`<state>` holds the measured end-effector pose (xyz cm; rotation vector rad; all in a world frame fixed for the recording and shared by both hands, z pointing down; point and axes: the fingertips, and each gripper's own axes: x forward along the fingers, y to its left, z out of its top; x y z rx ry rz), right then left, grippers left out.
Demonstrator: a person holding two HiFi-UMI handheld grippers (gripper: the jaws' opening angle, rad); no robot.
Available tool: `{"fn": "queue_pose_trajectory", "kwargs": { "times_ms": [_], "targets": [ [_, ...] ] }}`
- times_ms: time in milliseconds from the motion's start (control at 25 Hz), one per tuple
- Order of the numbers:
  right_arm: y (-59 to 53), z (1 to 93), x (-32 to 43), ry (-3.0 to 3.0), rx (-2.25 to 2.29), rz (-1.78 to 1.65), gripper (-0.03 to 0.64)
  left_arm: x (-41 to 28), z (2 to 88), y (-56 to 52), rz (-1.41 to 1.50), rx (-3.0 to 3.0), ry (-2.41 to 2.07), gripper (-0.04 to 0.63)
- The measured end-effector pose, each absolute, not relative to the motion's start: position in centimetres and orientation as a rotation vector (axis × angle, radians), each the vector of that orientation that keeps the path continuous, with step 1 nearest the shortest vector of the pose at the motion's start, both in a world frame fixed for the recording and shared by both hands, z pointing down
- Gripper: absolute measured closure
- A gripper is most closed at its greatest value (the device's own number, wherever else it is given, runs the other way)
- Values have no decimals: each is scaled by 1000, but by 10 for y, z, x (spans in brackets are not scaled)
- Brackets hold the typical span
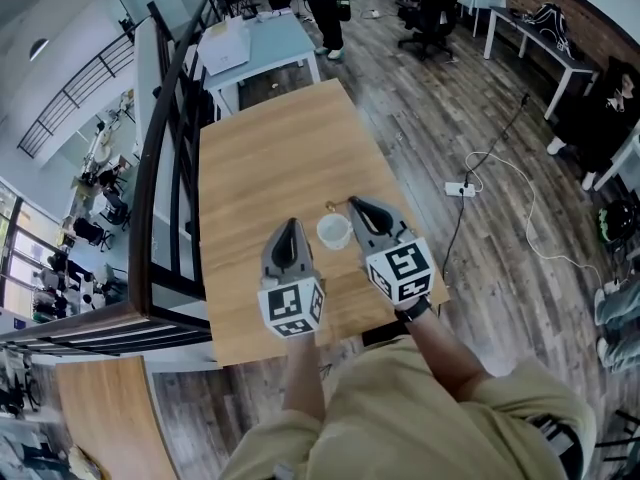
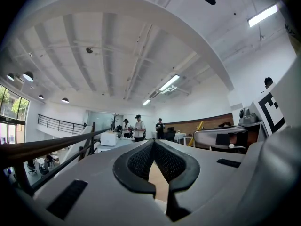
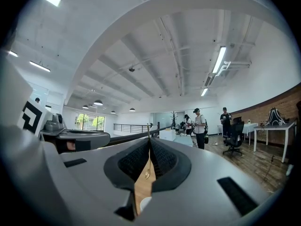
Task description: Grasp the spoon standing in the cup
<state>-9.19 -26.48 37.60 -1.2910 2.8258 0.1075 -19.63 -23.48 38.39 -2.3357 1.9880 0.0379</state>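
Note:
A white cup (image 1: 333,231) stands on the wooden table (image 1: 270,158), between my two grippers. A thin golden spoon (image 1: 330,207) shows just past the cup's far rim, at the tips of my right gripper (image 1: 352,203). In the right gripper view the spoon (image 3: 147,173) hangs pinched between the shut jaws of the right gripper (image 3: 149,142), its bowl clear of the cup (image 3: 145,203) below. My left gripper (image 1: 291,225) is left of the cup, shut and empty; in its own view the left gripper (image 2: 154,144) shows only bare table between its pads.
A dark railing (image 1: 160,138) runs along the table's left edge. A white table (image 1: 250,48) stands beyond the far end, with people (image 1: 327,8) and office chairs (image 1: 430,18) further back. A cable and power strip (image 1: 462,188) lie on the floor at the right.

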Motion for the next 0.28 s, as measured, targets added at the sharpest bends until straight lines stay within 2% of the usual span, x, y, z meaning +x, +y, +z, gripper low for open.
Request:
{"fn": "queue_pose_trajectory", "kwargs": {
  "times_ms": [280],
  "targets": [
    [-270, 376, -111, 2814, -1219, 86, 598, -215, 384, -240, 15, -2313, 1998, 583]
  ]
}}
